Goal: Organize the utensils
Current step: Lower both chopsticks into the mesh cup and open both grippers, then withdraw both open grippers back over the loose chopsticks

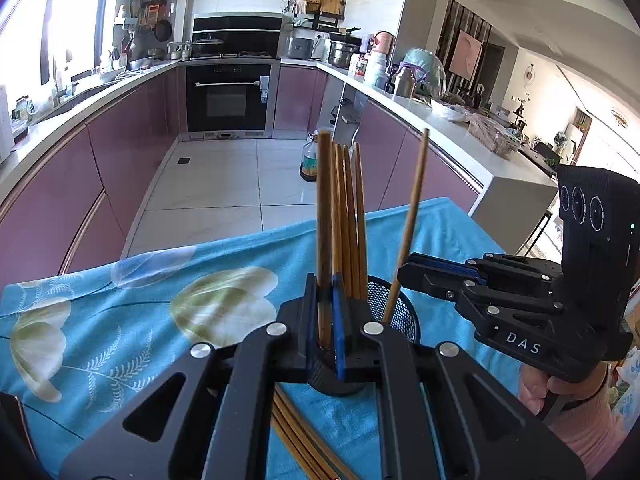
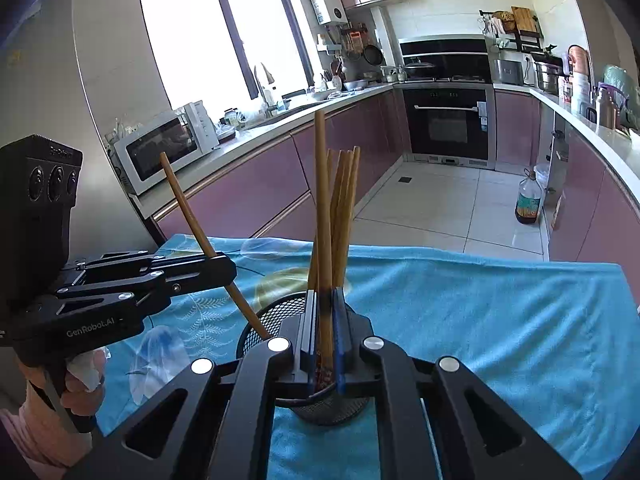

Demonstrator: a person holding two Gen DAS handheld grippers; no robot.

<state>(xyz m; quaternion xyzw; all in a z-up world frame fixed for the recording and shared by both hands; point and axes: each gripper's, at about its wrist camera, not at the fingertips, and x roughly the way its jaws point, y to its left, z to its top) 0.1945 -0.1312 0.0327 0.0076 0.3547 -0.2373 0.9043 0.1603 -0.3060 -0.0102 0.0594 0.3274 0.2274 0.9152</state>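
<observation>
Plainly, 2 chopsticks are being handled at once. The left gripper (image 1: 326,292) is closed narrowly on 1 wooden chopstick (image 1: 324,220), and the right gripper (image 2: 325,304) is closed in the same way on another (image 2: 322,200). Both sticks are gripped low on the shaft, with the lower ends pointed into the black mesh cup (image 1: 396,312). Whether either end rests on the cup's bottom cannot be told.

Several more chopsticks (image 1: 352,220) are stood in the cup, leaning together just beside the held ones. A few loose chopsticks (image 1: 296,440) are left lying on the blue cloth (image 1: 120,320), below the left gripper.

The sticks are judged to be light, stiff and smooth, so a firm pinch is needed or they can be expected to pivot between the pads. A hold near the middle would be steadier than one at the tip. The cup is judged to be light too, and could be tipped or pushed along the cloth if a stick is levered against its rim.

The 2 grippers are held near each other above the cup, so contact between them is the main hazard, and the sticks already in the cup crowd the opening. The kitchen counters and a bottle on the floor (image 1: 308,160) are well apart and cannot interfere.
</observation>
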